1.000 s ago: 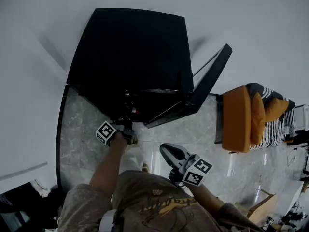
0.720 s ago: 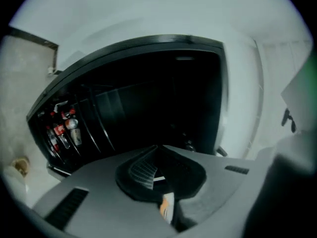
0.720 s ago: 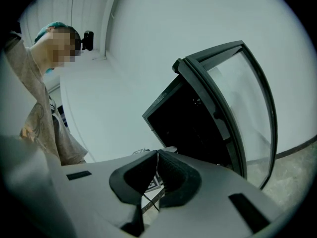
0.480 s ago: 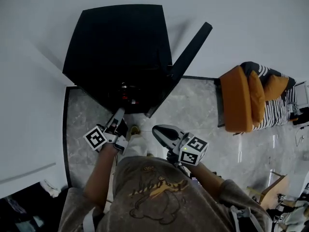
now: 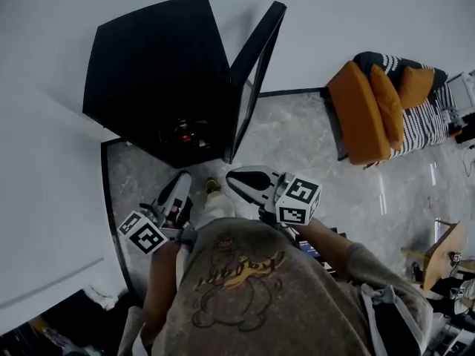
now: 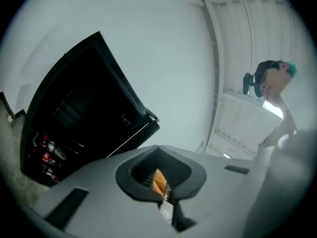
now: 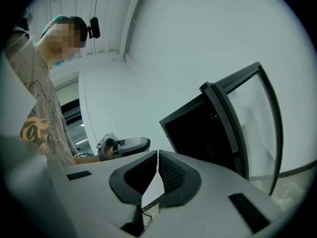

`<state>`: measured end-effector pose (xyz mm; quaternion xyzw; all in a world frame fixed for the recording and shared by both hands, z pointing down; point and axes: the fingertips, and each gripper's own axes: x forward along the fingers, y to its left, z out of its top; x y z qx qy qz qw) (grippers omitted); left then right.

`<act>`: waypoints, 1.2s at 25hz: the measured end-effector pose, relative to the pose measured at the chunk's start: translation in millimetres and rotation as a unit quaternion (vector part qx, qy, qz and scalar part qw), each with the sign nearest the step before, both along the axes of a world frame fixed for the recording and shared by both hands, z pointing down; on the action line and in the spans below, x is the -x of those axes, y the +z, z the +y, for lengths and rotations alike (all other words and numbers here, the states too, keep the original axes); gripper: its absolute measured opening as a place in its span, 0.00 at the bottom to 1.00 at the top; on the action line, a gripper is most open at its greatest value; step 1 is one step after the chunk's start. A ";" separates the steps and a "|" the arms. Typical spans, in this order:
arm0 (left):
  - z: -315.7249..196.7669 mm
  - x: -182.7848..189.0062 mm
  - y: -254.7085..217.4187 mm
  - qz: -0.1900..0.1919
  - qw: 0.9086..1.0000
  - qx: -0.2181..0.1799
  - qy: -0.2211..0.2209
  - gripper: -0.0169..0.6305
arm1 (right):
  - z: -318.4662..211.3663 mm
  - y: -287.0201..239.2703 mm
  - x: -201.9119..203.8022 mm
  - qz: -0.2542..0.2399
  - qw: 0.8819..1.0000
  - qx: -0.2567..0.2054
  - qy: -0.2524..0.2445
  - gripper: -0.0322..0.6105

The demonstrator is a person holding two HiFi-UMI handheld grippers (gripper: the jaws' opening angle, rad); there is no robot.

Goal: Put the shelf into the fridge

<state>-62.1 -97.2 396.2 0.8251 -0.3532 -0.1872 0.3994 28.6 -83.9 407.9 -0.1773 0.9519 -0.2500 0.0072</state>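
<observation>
Head view: black fridge stands against the white wall with its glass door swung open. The person stands in front of it on the gray marble floor.

Left gripper is low, just in front of the fridge's open side. Its jaws are fully together with no object gripped, and a small orange bit shows at the seam between the pads.

Right gripper is just beside the left one, near the door's bottom edge. Its 2 jaws are pressed tip to tip with nothing in them.

Left gripper view: the gripper points up at the fridge, where red items sit low inside.

Right gripper view: the closed gripper faces the fridge and the door. The left gripper is visible off to the side.

Shelf: neither claw has it. The fridge interior is too dark to pick it out; faint level lines inside may be it.

An orange sofa with a striped cushion is well apart, on the right.
</observation>
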 end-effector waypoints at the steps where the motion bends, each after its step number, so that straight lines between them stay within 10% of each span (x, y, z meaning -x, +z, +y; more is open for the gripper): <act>1: 6.2 -4.2 -5.5 -0.013 1.000 -0.009 0.006 0.03 | 3.5 -2.5 -1.9 -0.003 1.000 -0.002 0.000 0.09; 10: 32.2 -23.9 -16.5 -0.160 0.983 -0.086 0.038 0.03 | 26.7 -24.5 -6.2 -0.032 0.997 -0.025 -0.062 0.09; 30: 47.4 -37.6 6.9 -0.166 0.981 -0.078 0.063 0.03 | 42.2 -30.6 -8.9 -0.034 0.990 -0.042 -0.130 0.09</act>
